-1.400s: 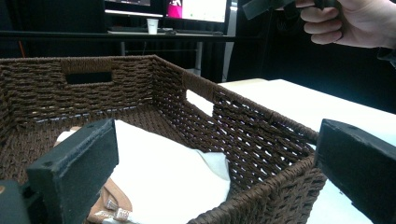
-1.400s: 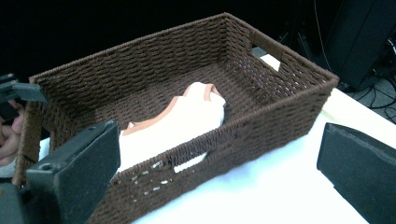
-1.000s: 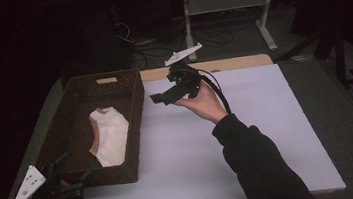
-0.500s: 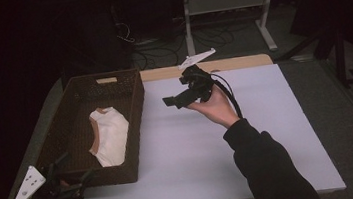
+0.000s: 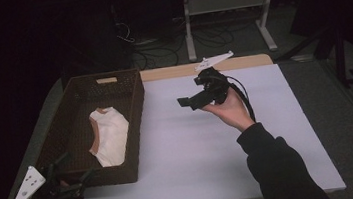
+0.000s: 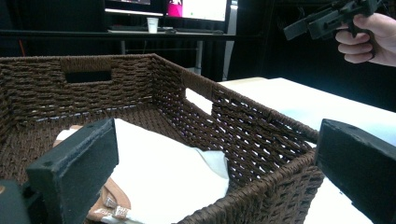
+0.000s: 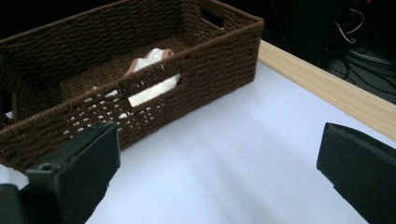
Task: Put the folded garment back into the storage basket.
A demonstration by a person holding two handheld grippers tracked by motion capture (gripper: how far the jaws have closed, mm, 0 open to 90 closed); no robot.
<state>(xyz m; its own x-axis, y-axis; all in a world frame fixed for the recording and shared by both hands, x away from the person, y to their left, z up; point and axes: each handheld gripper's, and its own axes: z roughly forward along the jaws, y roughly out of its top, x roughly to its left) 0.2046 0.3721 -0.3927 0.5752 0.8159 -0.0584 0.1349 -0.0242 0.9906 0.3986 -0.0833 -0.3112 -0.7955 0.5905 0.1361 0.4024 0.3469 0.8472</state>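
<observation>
Your right gripper (image 5: 185, 102) is up in the air, above the middle of the white table (image 5: 184, 144), near the upper middle of the high view. Its jaws are spread wide apart and hold nothing. They point to the left, toward the brown basket (image 5: 135, 109). In the right gripper view, the two black jaws stand at the lower left and lower right corners, with bare white table between them. The basket (image 7: 219, 51) fills the upper left of that view.

Your left gripper (image 5: 74, 171) is at the lower left of the high view, by the near corner of the basket. Its jaws are wide apart too, and they hold nothing. In the left gripper view, one jaw is over the inside of the basket at the lower left. The other jaw is outside the basket at the lower right, so the basket's corner (image 6: 261, 177) sits between them.

A white cloth (image 5: 110, 134) with a brown edge lies flat in the bottom of the basket. You can see it in the left gripper view as well (image 6: 159, 177), low in the middle. Your other hand (image 6: 369, 39) and its gripper show in the upper right corner there.
</observation>
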